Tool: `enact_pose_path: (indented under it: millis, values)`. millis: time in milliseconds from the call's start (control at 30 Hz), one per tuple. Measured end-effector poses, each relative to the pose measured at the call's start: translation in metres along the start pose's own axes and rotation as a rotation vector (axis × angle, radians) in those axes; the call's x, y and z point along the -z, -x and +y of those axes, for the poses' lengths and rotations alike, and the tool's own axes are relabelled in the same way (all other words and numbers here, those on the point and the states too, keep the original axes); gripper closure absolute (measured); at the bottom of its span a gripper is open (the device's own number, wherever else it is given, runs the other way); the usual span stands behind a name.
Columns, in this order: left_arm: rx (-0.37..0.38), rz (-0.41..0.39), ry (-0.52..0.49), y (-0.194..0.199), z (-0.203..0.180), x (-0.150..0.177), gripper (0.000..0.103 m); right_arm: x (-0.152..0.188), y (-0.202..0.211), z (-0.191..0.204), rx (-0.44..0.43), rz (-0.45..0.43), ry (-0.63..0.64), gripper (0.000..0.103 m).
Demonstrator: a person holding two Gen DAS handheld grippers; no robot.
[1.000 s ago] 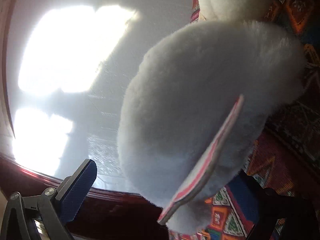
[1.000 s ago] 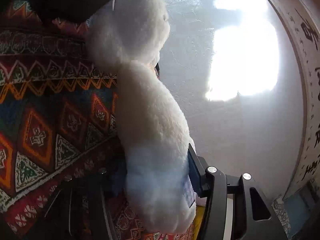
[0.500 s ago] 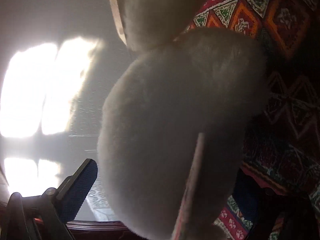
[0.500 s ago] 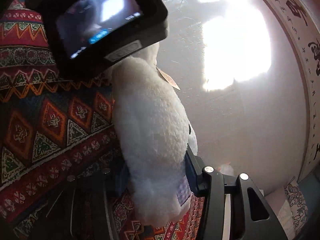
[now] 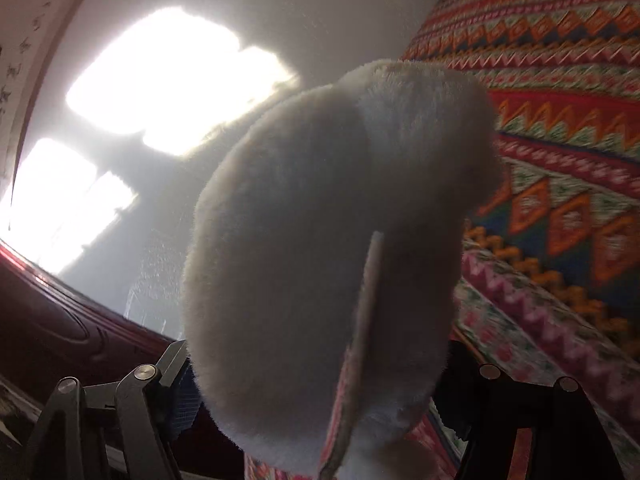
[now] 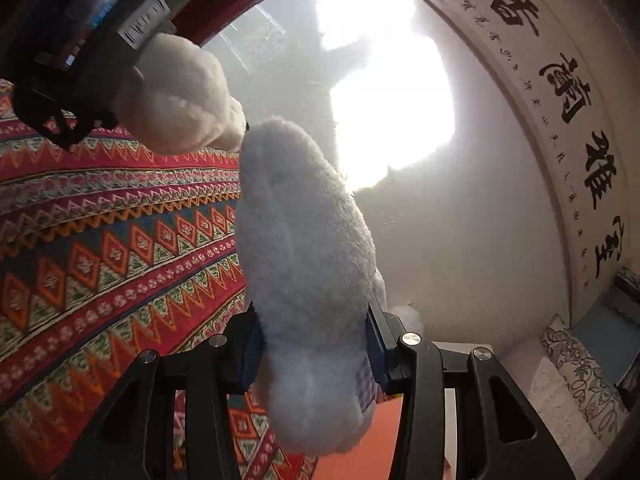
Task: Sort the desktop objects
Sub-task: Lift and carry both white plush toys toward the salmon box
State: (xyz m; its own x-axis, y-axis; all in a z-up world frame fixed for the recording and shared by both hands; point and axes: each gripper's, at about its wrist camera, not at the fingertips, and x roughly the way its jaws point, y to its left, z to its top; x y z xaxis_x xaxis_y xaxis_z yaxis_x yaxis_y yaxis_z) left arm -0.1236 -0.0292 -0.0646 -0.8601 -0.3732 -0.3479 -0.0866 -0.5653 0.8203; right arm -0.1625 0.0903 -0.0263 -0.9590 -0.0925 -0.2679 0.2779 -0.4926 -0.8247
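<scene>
A white plush toy fills the left wrist view, with a pink striped ear edge at its lower middle. My left gripper is shut on its lower part, one blue pad pressed to its left side. In the right wrist view my right gripper is shut on another long limb of the plush toy, blue pads on both sides. The left gripper's body shows at top left, holding the plush's other end.
A bright patterned cloth covers the table, also in the left wrist view. A glass tabletop with sun glare and a dark red wooden edge lie left. A calligraphy scroll hangs on the wall at right.
Both grippers have swung with the plush held between them; the view has tilted, showing more wall and scroll. The left gripper's pads have closed in on the plush.
</scene>
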Motion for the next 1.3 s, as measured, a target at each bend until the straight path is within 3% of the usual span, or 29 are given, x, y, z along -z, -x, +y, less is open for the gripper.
enact_pose_path:
  millis: [167,333,567,700,900,1033,1100,1133,1233,1300]
  values:
    - [0.057,-0.061,0.083,0.129,-0.001,0.002,0.024,0.02,0.101,-0.012,0.056,-0.015,0.023,0.057]
    - [0.078,-0.164,0.113,0.22,-0.006,-0.013,0.024,0.035,0.187,-0.025,0.093,-0.01,0.026,0.057]
    - [0.073,-0.29,0.13,0.268,-0.014,-0.042,0.024,0.036,0.305,-0.03,0.197,-0.003,0.094,0.057]
    - [0.097,-0.304,0.123,0.254,-0.02,-0.047,0.024,0.051,0.33,-0.046,0.235,0.021,0.107,0.057]
    - [0.244,-0.134,0.049,0.167,-0.104,-0.018,0.026,0.087,0.331,-0.04,0.245,0.067,0.099,0.057]
    - [0.17,-0.144,-0.061,0.161,-0.137,-0.013,0.016,0.105,0.308,-0.025,0.23,0.079,0.087,0.057]
    - [0.196,-0.104,-0.054,0.152,-0.137,-0.012,0.002,0.109,0.304,-0.024,0.223,0.082,0.084,0.057]
    - [0.217,-0.076,-0.038,0.145,-0.136,-0.009,0.001,0.11,0.3,-0.024,0.22,0.081,0.084,0.057]
    - [0.246,-0.003,-0.008,0.122,-0.135,0.004,0.0,0.113,0.294,-0.024,0.213,0.079,0.079,0.057]
    - [0.27,0.023,0.016,0.111,-0.138,0.014,0.007,0.115,0.291,-0.026,0.21,0.078,0.075,0.057]
